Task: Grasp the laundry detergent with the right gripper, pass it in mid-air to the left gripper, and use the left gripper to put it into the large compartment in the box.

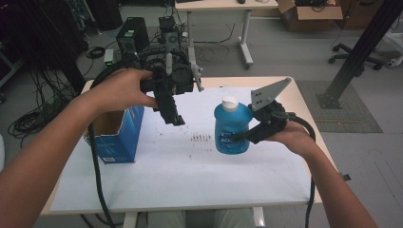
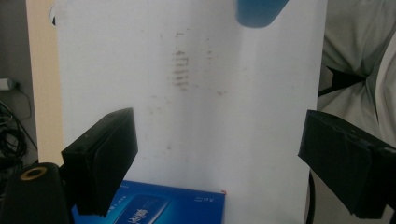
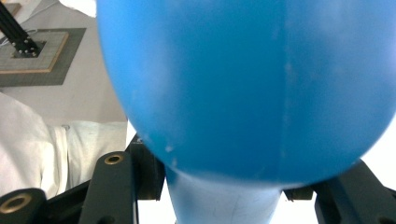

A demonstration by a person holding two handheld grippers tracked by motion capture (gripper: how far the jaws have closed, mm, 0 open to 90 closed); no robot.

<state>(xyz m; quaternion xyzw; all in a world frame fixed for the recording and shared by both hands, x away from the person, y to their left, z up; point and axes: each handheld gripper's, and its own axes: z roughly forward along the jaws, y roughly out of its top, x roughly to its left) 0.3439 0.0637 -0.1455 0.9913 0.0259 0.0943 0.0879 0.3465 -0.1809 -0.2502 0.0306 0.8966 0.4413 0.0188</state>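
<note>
A blue plastic bottle [image 1: 231,127] with a white cap [image 1: 230,102] stands upright over the white sheet at middle right. My right gripper [image 1: 240,137] comes in from the right and is shut on its body. The right gripper view has the bottle [image 3: 252,84] pressed close between the two black jaws. My left gripper [image 1: 173,118] hangs above the sheet at centre left, pointing down, beside an open blue box [image 1: 116,133]. The left gripper [image 2: 224,154] is open with nothing between its jaws; the bottle's end [image 2: 259,11] shows far off and the blue box [image 2: 154,205] lies below.
A white sheet [image 1: 180,180] covers the wooden table and has dark smudges [image 1: 200,138] near its middle. Cables trail from both grippers over the table's front edge. Beyond the far edge stand a computer tower [image 1: 133,33], a second table and an office chair.
</note>
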